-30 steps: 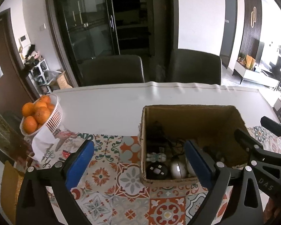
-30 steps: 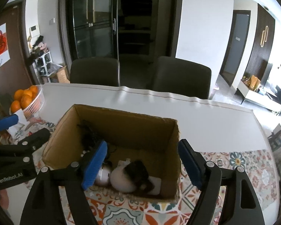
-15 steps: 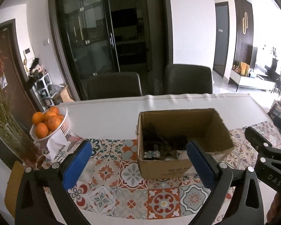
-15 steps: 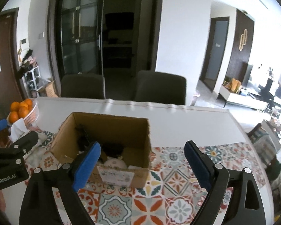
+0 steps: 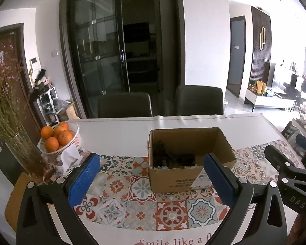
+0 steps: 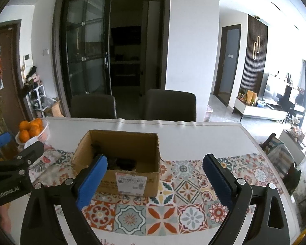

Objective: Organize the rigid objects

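Note:
An open cardboard box (image 5: 173,181) stands on the patterned table runner (image 5: 142,206). Dark cables and small objects (image 5: 169,159) lie in its bottom. My left gripper (image 5: 151,159) hovers in front of the box and above the runner, open, with nothing between its blue pads (image 5: 83,179). In the right wrist view the same box (image 6: 122,140) sits ahead and a little left. My right gripper (image 6: 155,159) hangs short of it, its jaws opening, with nothing between them. The box's contents (image 6: 122,162) are mostly hidden by its front wall.
A white basket of oranges (image 5: 59,140) and a glass vase of dried flowers (image 5: 24,153) stand at the table's left end. Two dark chairs (image 5: 124,106) line the far side. The white tabletop (image 5: 116,134) stretches behind the box. The right gripper's black frame (image 5: 291,175) shows at the right.
Both grippers have drawn back and up from over the box, which now looks smaller and farther away. The right gripper's jaws have spread wider.

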